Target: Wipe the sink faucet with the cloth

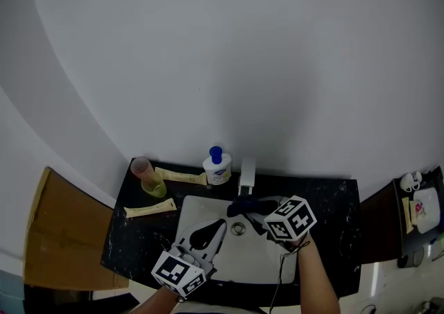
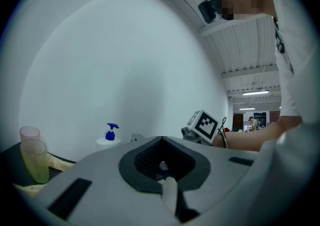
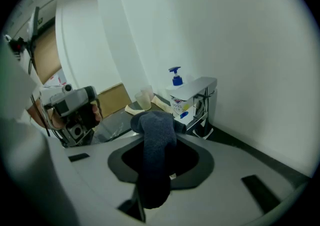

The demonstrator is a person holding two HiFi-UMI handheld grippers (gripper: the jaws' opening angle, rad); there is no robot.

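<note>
right gripper (image 1: 258, 211) pinches the dark cloth (image 3: 154, 145), which drapes over its jaw tips and hangs just near of the faucet (image 1: 246, 172), above the sink (image 1: 187, 208); contact with the spout cannot be told. left gripper (image 1: 216, 229) hovers over the near left of the basin, jaws pressed together with nothing between them. risks, as judged: (a) the cloth is held by one fold only, so a drag along the spout may pull it free into the basin; (b) the soap bottle (image 1: 217, 166) stands just left of the faucet, and a wide leftward stroke could tip it; (c) the hard jaws, rather than the cloth, may strike the faucet if the loose end bunches.
</note>
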